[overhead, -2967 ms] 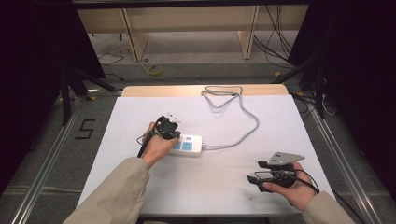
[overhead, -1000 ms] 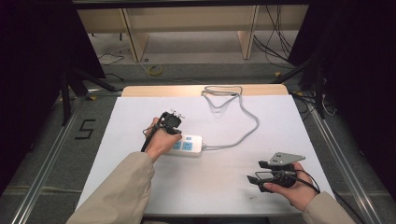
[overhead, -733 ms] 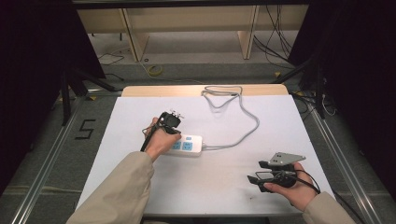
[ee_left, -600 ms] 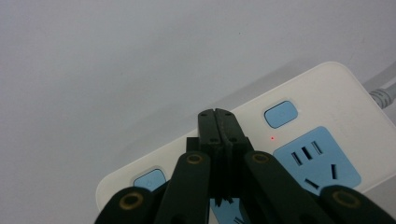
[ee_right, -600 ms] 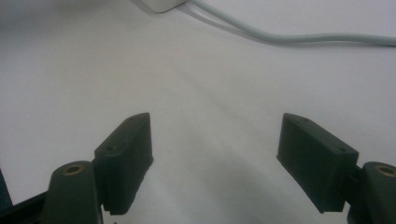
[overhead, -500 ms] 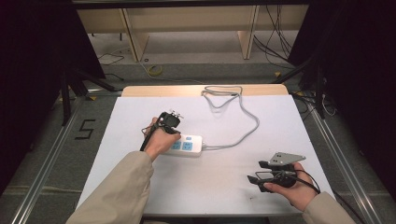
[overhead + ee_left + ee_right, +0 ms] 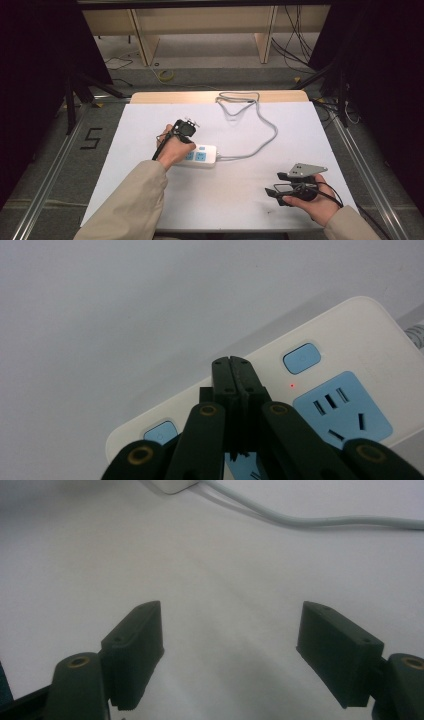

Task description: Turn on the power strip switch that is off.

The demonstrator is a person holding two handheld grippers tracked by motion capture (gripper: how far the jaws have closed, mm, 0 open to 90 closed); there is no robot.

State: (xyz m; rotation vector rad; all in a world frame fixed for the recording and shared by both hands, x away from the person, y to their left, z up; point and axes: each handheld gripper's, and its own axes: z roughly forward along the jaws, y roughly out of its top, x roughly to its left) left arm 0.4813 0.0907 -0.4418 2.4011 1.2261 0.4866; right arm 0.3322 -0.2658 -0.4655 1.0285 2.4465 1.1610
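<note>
A white power strip (image 7: 206,155) with blue sockets lies mid-table. My left gripper (image 7: 184,142) points down at it, held in a hand from above. In the left gripper view its jaws are shut with nothing between them, the gripper (image 7: 231,362) over the strip's (image 7: 350,335) top face between two blue buttons (image 7: 301,358). A small red light (image 7: 292,386) glows beside the right button, above a blue socket (image 7: 342,410). My right gripper (image 7: 273,183) rests at the front right, jaws open and empty (image 7: 230,645), facing the strip's end (image 7: 170,485).
The strip's grey cable (image 7: 265,135) runs right, then loops to the table's far edge; it crosses the top of the right gripper view (image 7: 325,522). The table top (image 7: 150,200) is white. Beyond the far edge are shelf legs and floor cables.
Compared with three seconds ago my left gripper sits slightly farther over the strip. Over the last second neither hand has moved.
</note>
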